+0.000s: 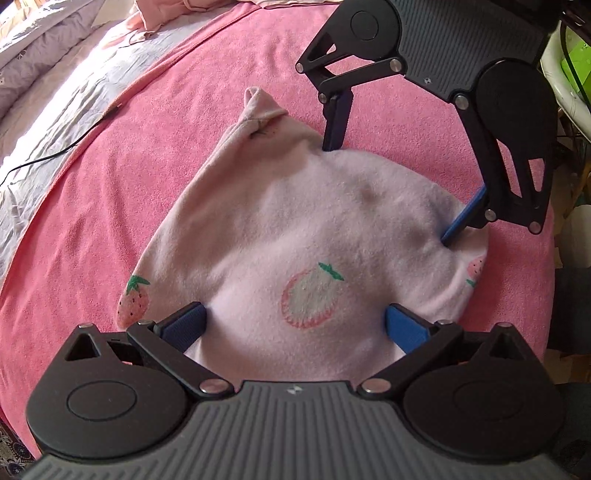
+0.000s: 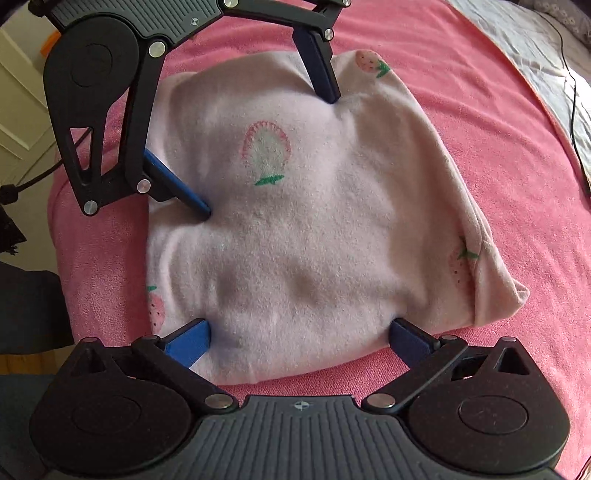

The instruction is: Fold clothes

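Pressing on the folded pink garment (image 1: pixel 295 229), left gripper (image 1: pixel 295 321) and right gripper (image 2: pixel 301 334) both stand spread wide, grasping nothing.

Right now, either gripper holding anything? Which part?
Nothing held. Both the left gripper and right gripper have jaws wide open, fingertips pressing down on the folded garment.

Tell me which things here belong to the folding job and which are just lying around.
Job:
folded pale pink fleece garment with strawberry prints
left gripper
right gripper
pink towelling blanket

Lying about:
thin black cable
crumpled grey quilted bedsheet
heap of peach clothing
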A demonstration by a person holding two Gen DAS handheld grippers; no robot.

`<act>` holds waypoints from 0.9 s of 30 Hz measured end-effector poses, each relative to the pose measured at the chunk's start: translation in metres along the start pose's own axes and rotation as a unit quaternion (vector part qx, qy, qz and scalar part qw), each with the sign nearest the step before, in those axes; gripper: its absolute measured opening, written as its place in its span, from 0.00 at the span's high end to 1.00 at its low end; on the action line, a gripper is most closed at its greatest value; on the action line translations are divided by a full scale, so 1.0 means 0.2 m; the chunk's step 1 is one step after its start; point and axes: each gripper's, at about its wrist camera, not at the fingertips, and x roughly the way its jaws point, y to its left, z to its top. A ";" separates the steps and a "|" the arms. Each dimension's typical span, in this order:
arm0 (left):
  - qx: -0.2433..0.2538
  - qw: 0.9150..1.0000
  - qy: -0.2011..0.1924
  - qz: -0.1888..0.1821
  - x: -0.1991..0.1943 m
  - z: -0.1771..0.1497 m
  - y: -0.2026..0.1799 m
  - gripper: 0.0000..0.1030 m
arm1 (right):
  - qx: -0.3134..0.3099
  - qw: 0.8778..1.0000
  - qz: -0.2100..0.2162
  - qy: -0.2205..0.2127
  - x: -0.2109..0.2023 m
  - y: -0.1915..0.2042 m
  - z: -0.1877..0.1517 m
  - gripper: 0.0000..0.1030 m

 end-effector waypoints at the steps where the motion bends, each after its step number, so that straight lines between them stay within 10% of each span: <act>1: 0.000 1.000 0.000 0.001 0.00 0.00 0.00 0.00 | 0.000 1.000 -0.001 -0.002 0.00 0.00 0.00 0.00; 27: -0.049 0.998 0.012 0.025 0.02 0.06 0.00 0.00 | 0.022 0.999 -0.015 -0.025 -0.02 0.02 -0.10 0.00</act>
